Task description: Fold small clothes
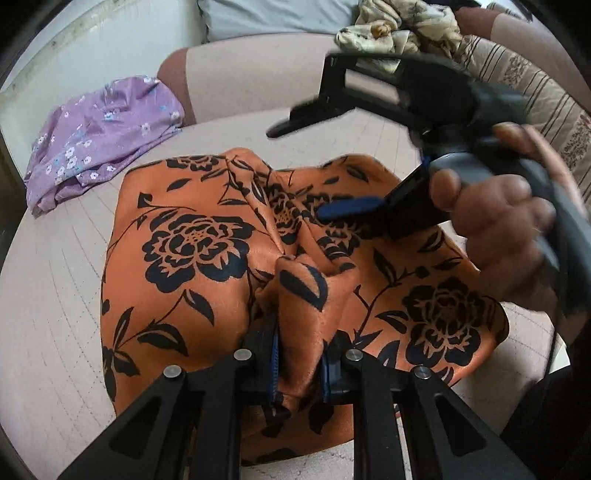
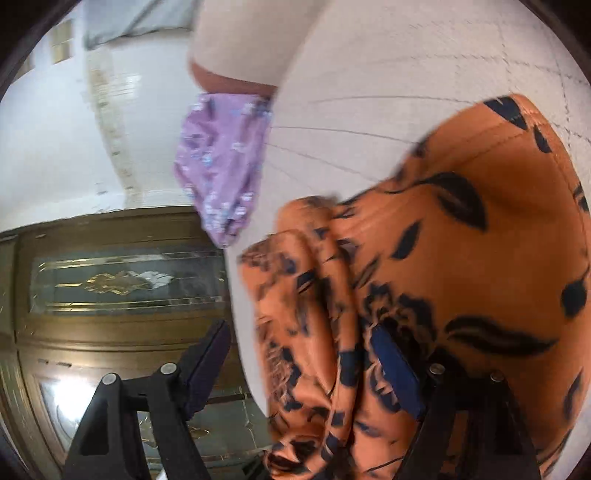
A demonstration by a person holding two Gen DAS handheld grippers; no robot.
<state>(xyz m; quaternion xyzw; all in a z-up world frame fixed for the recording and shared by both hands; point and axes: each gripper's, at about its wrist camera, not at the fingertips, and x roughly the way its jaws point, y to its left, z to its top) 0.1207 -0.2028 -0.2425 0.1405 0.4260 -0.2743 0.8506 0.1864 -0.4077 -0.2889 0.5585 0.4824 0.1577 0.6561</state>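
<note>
An orange garment with black flowers [image 1: 207, 258] lies bunched on the pale round table [image 1: 55, 295]. My left gripper [image 1: 299, 365] is shut on a raised fold of it near the front edge. My right gripper [image 1: 314, 162] shows in the left wrist view at the upper right, held in a hand; its jaws stand wide apart, one blue pad [image 1: 351, 210] lying on the cloth's centre ridge. In the right wrist view the right gripper [image 2: 306, 369] is open, the orange garment [image 2: 461, 258] bunched between its fingers, one pad [image 2: 395, 373] against the cloth.
A folded purple floral garment [image 1: 99, 147] [image 2: 221, 166] lies at the table's far left. A crumpled cream patterned cloth [image 1: 399, 26] and striped fabric [image 1: 535, 92] sit at the back right. A wooden glass-panelled cabinet [image 2: 122, 280] stands beyond the table edge.
</note>
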